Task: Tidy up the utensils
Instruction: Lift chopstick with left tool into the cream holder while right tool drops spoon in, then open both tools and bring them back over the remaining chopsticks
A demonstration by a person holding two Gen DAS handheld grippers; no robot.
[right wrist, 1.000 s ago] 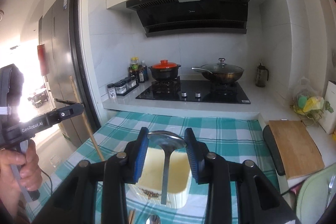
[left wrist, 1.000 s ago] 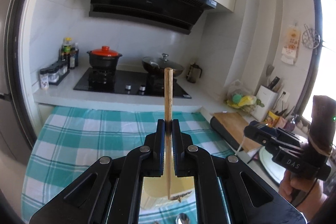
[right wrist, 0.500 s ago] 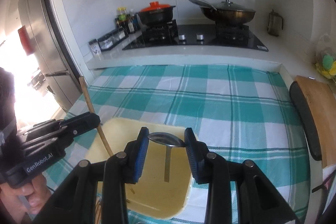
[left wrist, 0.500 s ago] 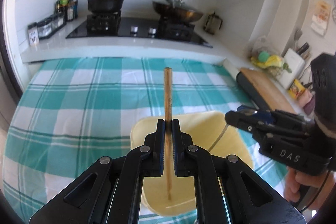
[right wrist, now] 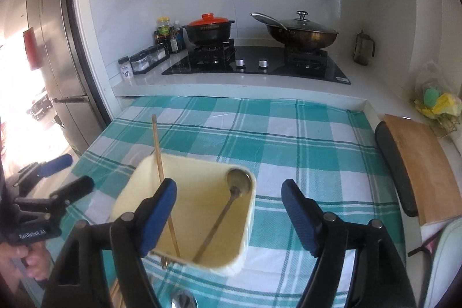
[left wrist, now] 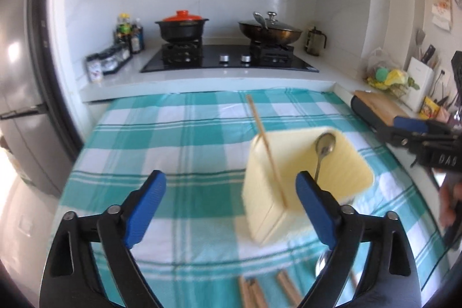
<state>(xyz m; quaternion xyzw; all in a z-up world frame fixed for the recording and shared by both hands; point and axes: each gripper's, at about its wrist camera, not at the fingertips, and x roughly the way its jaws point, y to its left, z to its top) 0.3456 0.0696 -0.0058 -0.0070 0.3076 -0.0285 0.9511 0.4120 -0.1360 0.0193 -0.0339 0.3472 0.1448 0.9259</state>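
Both tongs have let go since the earlier frames: the left gripper [left wrist: 231, 189], which was clamped on the chopstick [left wrist: 267, 149], now has its blue pads spread wide and holds nothing, and the right gripper [right wrist: 228, 207], which had the spoon [right wrist: 231, 199] between its pads, is likewise wide open and empty. Chopstick and spoon now stand tilted inside the yellow bin [right wrist: 187, 210], their lower ends down in it, the chopstick's top leaning toward the far left and the spoon's bowl resting against the bin's far right corner. From the left gripper the bin sits ahead and to the right, partly behind the right pad; from the right gripper it sits ahead, mostly behind the left pad. More chopsticks [left wrist: 286, 290] and another spoon [left wrist: 320, 263] lie on the checked cloth [left wrist: 173, 140] close below the left gripper. Beyond the cloth, a stove [right wrist: 257, 64].
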